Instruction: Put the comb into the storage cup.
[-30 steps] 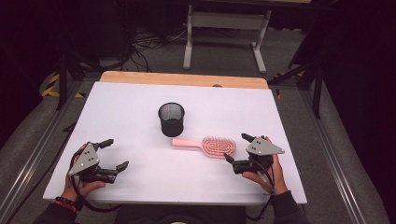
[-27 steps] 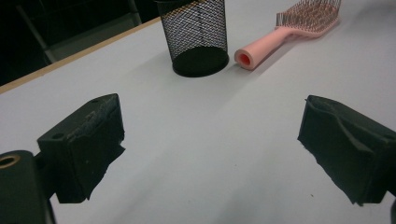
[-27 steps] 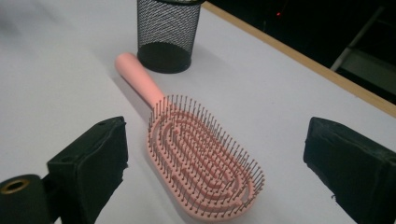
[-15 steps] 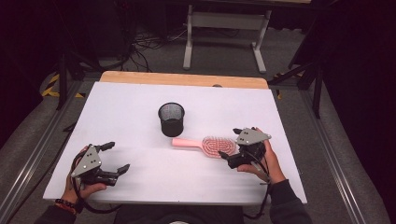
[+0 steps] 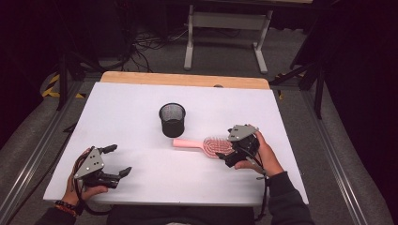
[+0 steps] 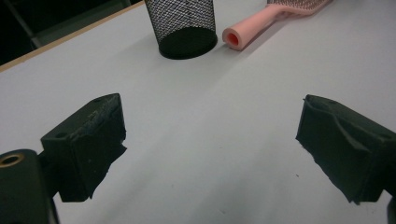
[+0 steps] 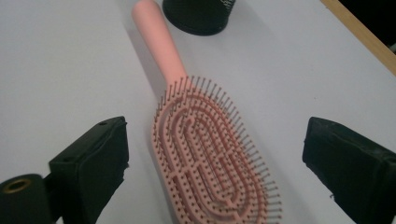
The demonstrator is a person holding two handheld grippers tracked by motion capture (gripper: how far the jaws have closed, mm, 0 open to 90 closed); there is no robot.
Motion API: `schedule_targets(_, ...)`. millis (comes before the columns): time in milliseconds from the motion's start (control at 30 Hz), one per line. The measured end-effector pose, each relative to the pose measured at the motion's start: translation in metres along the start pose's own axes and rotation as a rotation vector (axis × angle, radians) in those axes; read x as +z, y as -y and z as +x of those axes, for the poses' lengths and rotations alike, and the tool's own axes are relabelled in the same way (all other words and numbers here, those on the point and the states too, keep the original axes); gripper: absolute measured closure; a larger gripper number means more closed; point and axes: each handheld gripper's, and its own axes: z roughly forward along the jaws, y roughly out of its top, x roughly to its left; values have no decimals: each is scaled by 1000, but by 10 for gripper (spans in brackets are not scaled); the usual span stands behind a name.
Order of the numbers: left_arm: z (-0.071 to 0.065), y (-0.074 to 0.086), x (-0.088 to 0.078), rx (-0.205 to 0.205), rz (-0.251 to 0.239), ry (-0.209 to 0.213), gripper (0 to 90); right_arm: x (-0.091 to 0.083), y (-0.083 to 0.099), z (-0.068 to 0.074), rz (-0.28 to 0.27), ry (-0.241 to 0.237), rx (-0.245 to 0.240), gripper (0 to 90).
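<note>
The white surface (image 5: 141, 117) carries 2 things toward its middle: a black mesh cup (image 5: 172, 119), upright and nearer the far edge, and a pink hairbrush (image 5: 206, 144) lying flat, bristles up, just on the near side of the cup, its handle end close to the cup's base and its head pointing toward the right edge.

The right tool (image 5: 233, 149) sits at the brush head with its jaws wide apart and nothing between the pads yet; in the right gripper view the head (image 7: 210, 163) lies midway between the 2 black jaws. The left tool (image 5: 115, 160) rests near the front left corner, jaws also apart and holding nothing.

The step in hand looks like a grasp on the brush. To do it well, I judge the right tool should drop until the pads meet the head's firm side rims, not the springy bristles, and stay centred so the brush does not swivel on the smooth surface. Closing slowly should keep the handle from knocking the cup.
</note>
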Motion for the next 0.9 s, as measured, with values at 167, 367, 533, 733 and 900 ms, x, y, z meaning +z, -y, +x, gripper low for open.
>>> schedule_targets(167, -1, 0, 1, -1, 1, 4, 89, 14, -18, 7, 55, -20, -56, 169)
schedule_targets(367, 0, 0, 1, -2, -1, 11, 91, 33, -37, 10, 124, -56, -113, 237)
schedule_targets(533, -1, 0, 2, 3, 1, 20, 92, 46, -51, 11, 170, -72, -157, 270)
schedule_targets(733, -2, 0, 2, 9, 8, 22, 92, 42, -51, 1, 183, -81, -133, 203)
schedule_targets(900, -2, 0, 3, 12, 9, 25, 92, 39, -41, -7, 255, -136, -110, 105)
